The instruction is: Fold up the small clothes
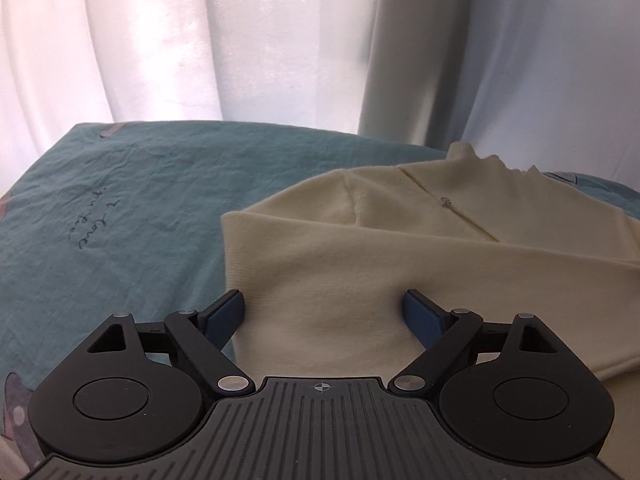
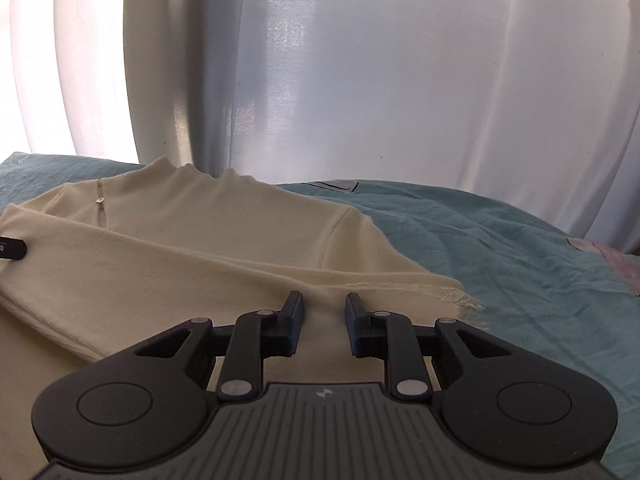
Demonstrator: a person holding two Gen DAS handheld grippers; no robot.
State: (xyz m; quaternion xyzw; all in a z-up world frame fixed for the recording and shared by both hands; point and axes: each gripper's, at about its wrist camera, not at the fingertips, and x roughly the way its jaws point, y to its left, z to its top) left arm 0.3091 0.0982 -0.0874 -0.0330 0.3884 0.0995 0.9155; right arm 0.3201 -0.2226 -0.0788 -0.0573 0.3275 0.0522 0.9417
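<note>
Left wrist view close above the cream sweater (image 1: 400,248), angled down toward its collar, right wrist view likewise from the opposite side, both sharing the sweater (image 2: 180,240), the curtain (image 2: 360,80) behind it

White curtains (image 2: 360,80) backlit by daylight behind; wrinkled teal bedsheet (image 1: 140,208) bearing handwritten script (image 1: 94,226) covers surface.

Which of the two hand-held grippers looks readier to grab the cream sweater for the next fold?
Probably the left hand-held gripper: its jaws stand wide open over the cream sweater. The right hand-held gripper is nearly closed.
</note>
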